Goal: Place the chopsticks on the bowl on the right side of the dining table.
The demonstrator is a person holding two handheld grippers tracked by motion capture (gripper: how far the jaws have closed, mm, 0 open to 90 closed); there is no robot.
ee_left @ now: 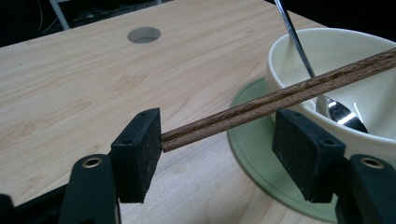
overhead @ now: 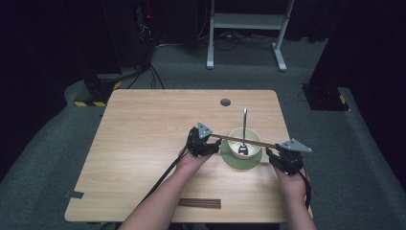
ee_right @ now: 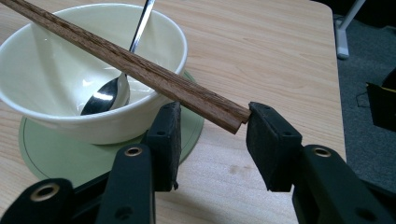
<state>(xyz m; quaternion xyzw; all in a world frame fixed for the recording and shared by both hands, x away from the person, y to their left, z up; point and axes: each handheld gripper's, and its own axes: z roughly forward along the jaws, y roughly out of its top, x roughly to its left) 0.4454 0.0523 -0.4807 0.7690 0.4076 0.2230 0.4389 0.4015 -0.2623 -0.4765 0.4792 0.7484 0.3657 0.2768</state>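
Currently, a pair of wooden chopsticks [overhead: 244,140] lies across the rim of a cream bowl [overhead: 235,137], which stands on a green saucer [overhead: 230,159] on the wooden table [overhead: 143,143]. A metal spoon [overhead: 243,129] rests in the bowl, handle leaning over the far rim. The left gripper [ee_left: 217,140] stands open: one chopstick end touches the inner face of one pad, while the other pad stands clear. The right gripper [ee_right: 212,126] is likewise open: the opposite chopstick end meets one pad, and the other pad sits apart beneath the sticks, beside the saucer. Neither gripper clamps the chopsticks. A second pair of chopsticks [overhead: 199,203] lies near the table's near edge.
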